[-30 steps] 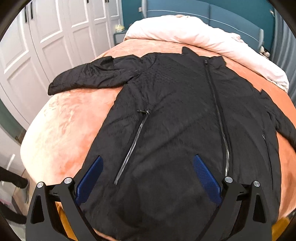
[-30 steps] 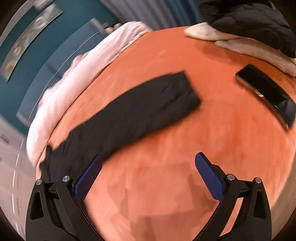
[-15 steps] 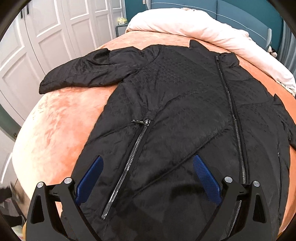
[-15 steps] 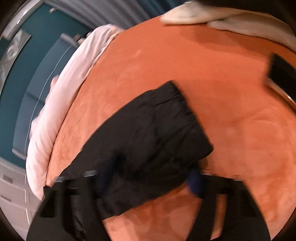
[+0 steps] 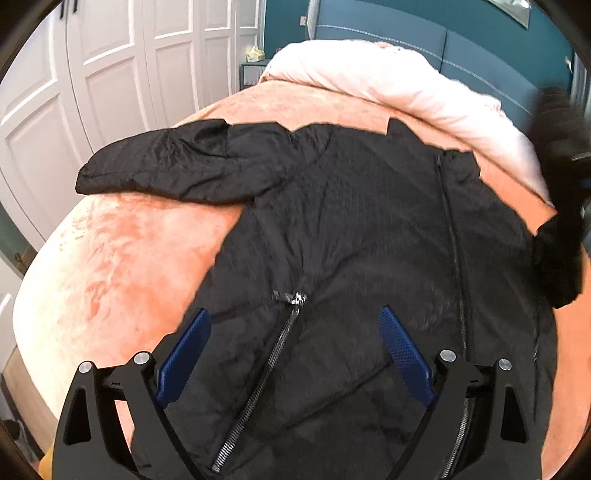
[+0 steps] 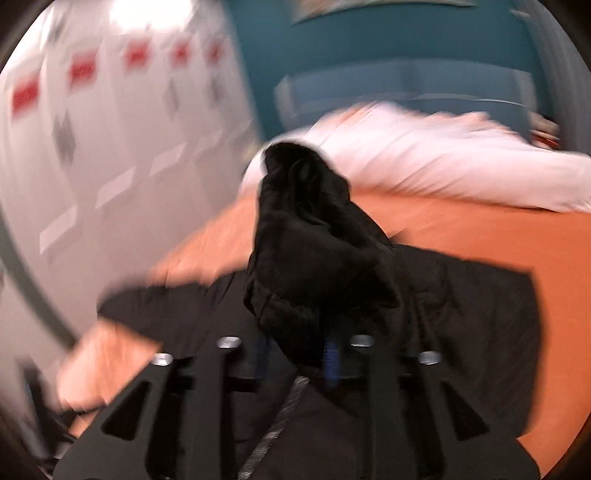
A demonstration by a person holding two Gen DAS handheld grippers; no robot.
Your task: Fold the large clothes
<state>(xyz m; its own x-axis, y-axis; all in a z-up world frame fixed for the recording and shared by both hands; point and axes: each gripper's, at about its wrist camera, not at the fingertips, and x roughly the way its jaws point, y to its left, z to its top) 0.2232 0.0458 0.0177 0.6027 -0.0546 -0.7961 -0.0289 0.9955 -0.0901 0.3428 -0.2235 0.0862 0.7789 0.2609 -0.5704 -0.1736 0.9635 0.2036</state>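
1. Black jacket (image 5: 369,240) lay spread front-up across the orange bed cover (image 5: 122,258), its collar end toward the pale pink duvet (image 5: 399,85) heaped at the teal headboard (image 5: 388,33).
2. One sleeve (image 5: 173,170) stretched out flat to the picture's left, toward the white wardrobe doors (image 5: 110,66), resting on the bed cover.
3. The centre zip (image 5: 452,240) ran down the jacket's front, and a slanted pocket zip (image 5: 266,376) with its silver pull sat lower, between the left gripper's fingers in that view.
4. The left gripper (image 5: 295,354) hung over the lower front of the jacket with its blue pads (image 5: 402,350) spread wide; nothing was pinched between them, and its jaws had just been closing a little.
5. The right gripper (image 6: 297,354) had its blue pads drawn in narrow on the other sleeve (image 6: 314,240), whose bunched cuff end stood up raised above the jacket's body; its jaws had just eased open slightly with the sleeve held between them.
6. That raised sleeve also showed as a dark blurred mass at the right edge of the left wrist view.
7. The right wrist view was heavily blurred, so finer detail of the grip could not be told.
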